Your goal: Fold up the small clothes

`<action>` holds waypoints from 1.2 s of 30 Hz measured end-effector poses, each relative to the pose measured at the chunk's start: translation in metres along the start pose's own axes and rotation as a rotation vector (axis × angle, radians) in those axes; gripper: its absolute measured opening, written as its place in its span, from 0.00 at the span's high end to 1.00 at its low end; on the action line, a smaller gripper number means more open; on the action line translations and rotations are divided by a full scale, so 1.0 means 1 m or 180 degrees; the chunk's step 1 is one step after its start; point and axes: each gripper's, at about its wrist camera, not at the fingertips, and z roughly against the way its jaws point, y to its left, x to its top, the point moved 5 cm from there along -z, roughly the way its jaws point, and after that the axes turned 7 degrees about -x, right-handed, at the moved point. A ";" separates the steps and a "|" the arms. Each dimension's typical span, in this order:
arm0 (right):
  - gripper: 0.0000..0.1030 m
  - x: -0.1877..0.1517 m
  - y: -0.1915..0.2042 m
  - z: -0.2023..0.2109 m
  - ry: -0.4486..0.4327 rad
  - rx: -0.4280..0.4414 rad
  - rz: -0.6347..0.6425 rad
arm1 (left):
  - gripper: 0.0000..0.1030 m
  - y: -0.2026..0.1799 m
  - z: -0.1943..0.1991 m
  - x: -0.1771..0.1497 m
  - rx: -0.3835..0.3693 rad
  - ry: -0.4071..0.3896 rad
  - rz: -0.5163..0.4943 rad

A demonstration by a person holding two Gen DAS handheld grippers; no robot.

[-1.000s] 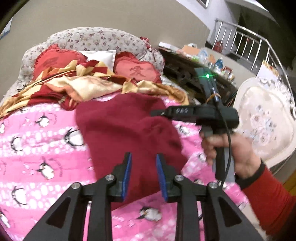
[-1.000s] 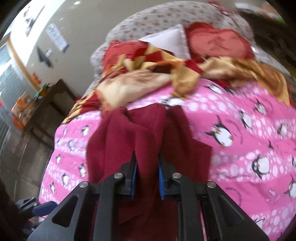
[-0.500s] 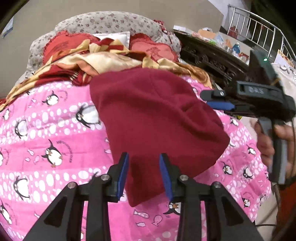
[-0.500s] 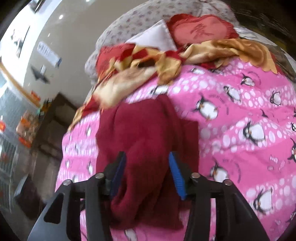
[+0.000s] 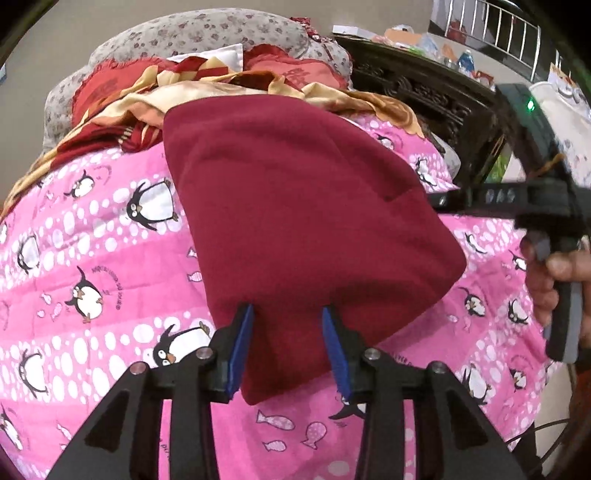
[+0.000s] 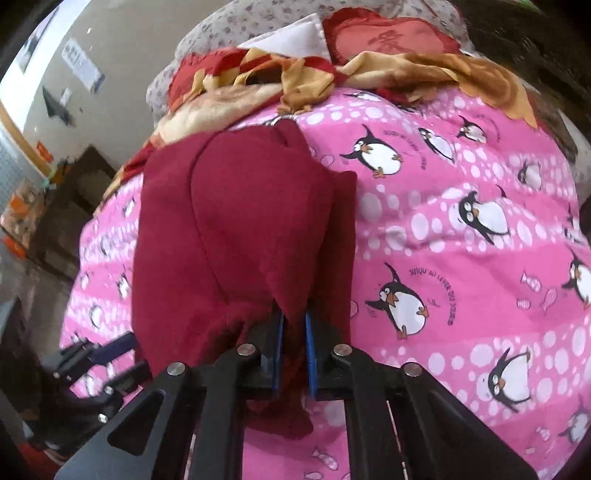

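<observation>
A dark red garment (image 5: 295, 203) lies folded over on the pink penguin quilt (image 5: 92, 240). My left gripper (image 5: 288, 314) hovers at its near corner; the jaws are opening, the cloth lies between the blue pads (image 5: 240, 339) and they do not press it. In the right wrist view the same garment (image 6: 240, 221) is bunched toward the camera. My right gripper (image 6: 294, 325) is closing, its pads pinching a fold of the red cloth. A hand (image 5: 546, 280) holds that gripper at the garment's right edge.
Red and gold satin cloth (image 5: 221, 85) and pillows (image 5: 207, 33) are piled at the head of the bed. Dark carved wooden furniture (image 5: 424, 88) stands along the bed's right side, with a metal railing (image 5: 498, 18) behind. The quilt (image 6: 461, 240) spreads right of the garment.
The left gripper came down close over the garment's near corner, jaws slightly wider. The right gripper opened, let the fold go, then shut again on the cloth.
</observation>
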 end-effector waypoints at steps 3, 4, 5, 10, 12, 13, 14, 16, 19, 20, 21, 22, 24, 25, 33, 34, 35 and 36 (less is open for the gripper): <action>0.60 0.004 0.002 0.023 -0.0137 -0.0035 -0.0027 | 0.60 0.002 0.012 0.003 0.0020 -0.0051 0.0000; 0.60 0.004 0.008 0.034 -0.0230 -0.0057 0.0040 | 0.60 0.004 0.016 0.005 0.0034 -0.0094 0.0011; 0.60 0.005 0.015 0.041 -0.0289 -0.0058 0.0100 | 0.60 0.005 0.018 0.006 0.0040 -0.0113 0.0022; 0.51 0.003 0.063 0.056 -0.0388 0.0189 0.0473 | 0.52 0.014 0.021 0.017 0.0110 -0.0186 0.0156; 0.51 -0.002 0.072 0.044 -0.0304 0.0068 0.0623 | 0.51 0.015 0.018 0.018 0.0090 -0.0169 0.0208; 0.51 -0.006 0.073 0.038 -0.0239 0.0001 0.0685 | 0.51 0.014 0.016 0.017 0.0086 -0.0154 0.0220; 0.54 -0.012 0.074 0.031 -0.0153 -0.0072 0.0764 | 0.51 0.014 0.015 0.017 0.0091 -0.0140 0.0220; 0.70 -0.028 0.072 0.024 -0.0056 -0.0096 0.0832 | 0.48 0.013 0.010 0.013 0.0100 -0.0099 0.0216; 0.72 -0.048 0.056 0.008 0.0101 -0.0266 0.0817 | 0.46 0.013 0.001 0.007 0.0084 -0.0020 0.0239; 0.72 -0.053 0.051 0.002 0.0131 -0.0249 0.0759 | 0.45 0.013 -0.002 0.005 0.0091 -0.0006 0.0245; 0.72 -0.056 0.047 -0.001 0.0133 -0.0201 0.0695 | 0.44 0.013 -0.003 0.004 0.0106 -0.0008 0.0247; 0.72 -0.057 0.044 -0.001 0.0130 -0.0174 0.0661 | 0.44 0.013 -0.003 0.004 0.0109 -0.0011 0.0253; 0.73 -0.057 0.042 0.003 0.0175 -0.0168 0.0664 | 0.44 0.013 0.000 0.006 0.0096 -0.0009 0.0278; 0.72 -0.057 0.042 0.007 0.0197 -0.0170 0.0681 | 0.44 0.014 0.003 0.007 0.0095 -0.0025 0.0288; 0.28 -0.012 0.043 0.059 -0.0504 0.0099 0.0190 | 0.34 0.025 0.017 0.030 0.0206 -0.0258 0.0333; 0.26 -0.007 0.041 0.055 -0.0517 0.0058 0.0124 | 0.34 0.027 0.016 0.031 0.0212 -0.0249 0.0351; 0.26 -0.002 0.041 0.047 -0.0479 0.0015 0.0100 | 0.34 0.028 0.015 0.033 0.0209 -0.0245 0.0368; 0.26 0.001 0.041 0.039 -0.0451 -0.0020 0.0114 | 0.33 0.030 0.013 0.034 0.0206 -0.0244 0.0389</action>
